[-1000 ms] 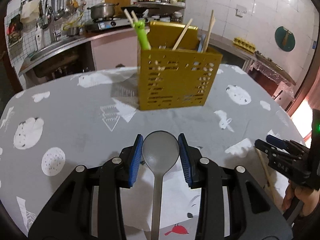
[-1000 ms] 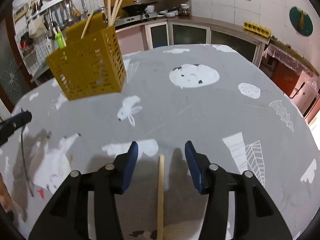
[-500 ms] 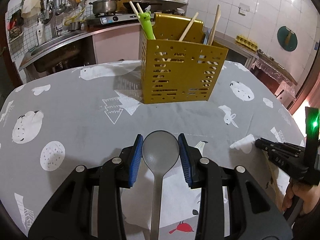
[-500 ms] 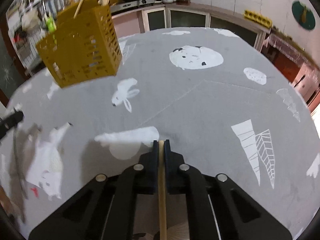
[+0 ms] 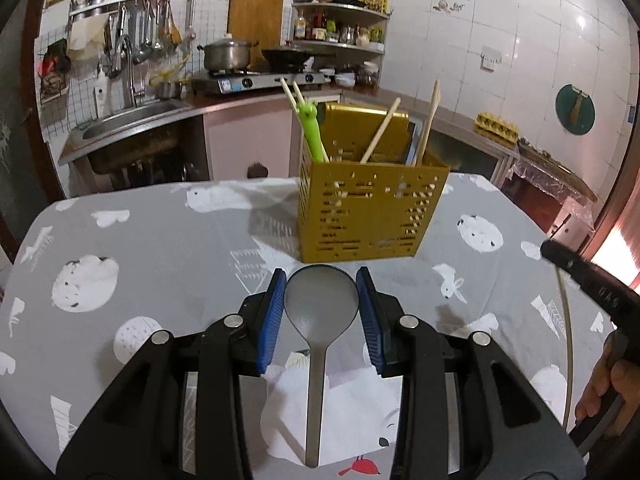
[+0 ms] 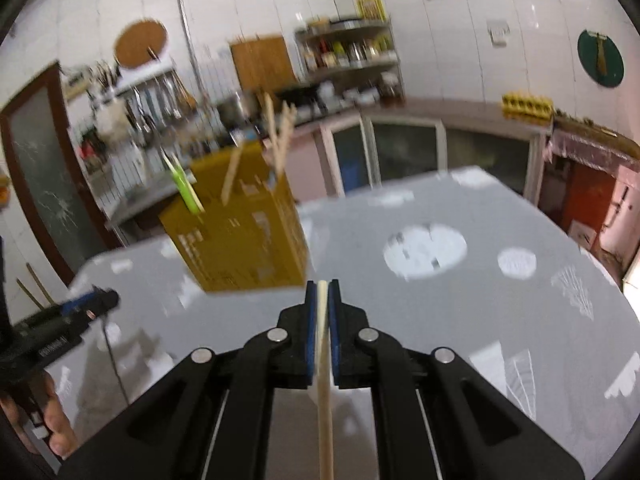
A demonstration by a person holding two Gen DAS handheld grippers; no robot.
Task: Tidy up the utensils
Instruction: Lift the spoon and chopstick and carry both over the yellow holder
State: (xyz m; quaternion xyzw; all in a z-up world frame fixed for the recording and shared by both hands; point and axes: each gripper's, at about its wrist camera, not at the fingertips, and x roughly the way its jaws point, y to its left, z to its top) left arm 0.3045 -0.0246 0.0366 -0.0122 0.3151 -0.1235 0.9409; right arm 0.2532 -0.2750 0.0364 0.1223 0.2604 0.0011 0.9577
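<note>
A yellow perforated utensil holder (image 5: 370,208) stands on the grey patterned table (image 5: 160,264), with several chopsticks and a green utensil (image 5: 313,132) in it. My left gripper (image 5: 321,294) is shut on a grey metal spoon (image 5: 320,312), bowl forward, held above the table just short of the holder. My right gripper (image 6: 322,300) is shut on a wooden chopstick (image 6: 324,380) and is lifted above the table, right of the holder (image 6: 240,236); this view is blurred. The right gripper also shows at the right edge of the left wrist view (image 5: 588,284).
A kitchen counter with a sink (image 5: 132,120), a stove and a pot (image 5: 226,54) runs behind the table. Shelves of jars (image 5: 340,32) hang on the tiled wall. The table's far edge lies just behind the holder.
My right gripper closed on the chopstick that lay between its fingers and lifted it off the table. My left gripper, still holding the spoon, rose and came nearer to the holder.
</note>
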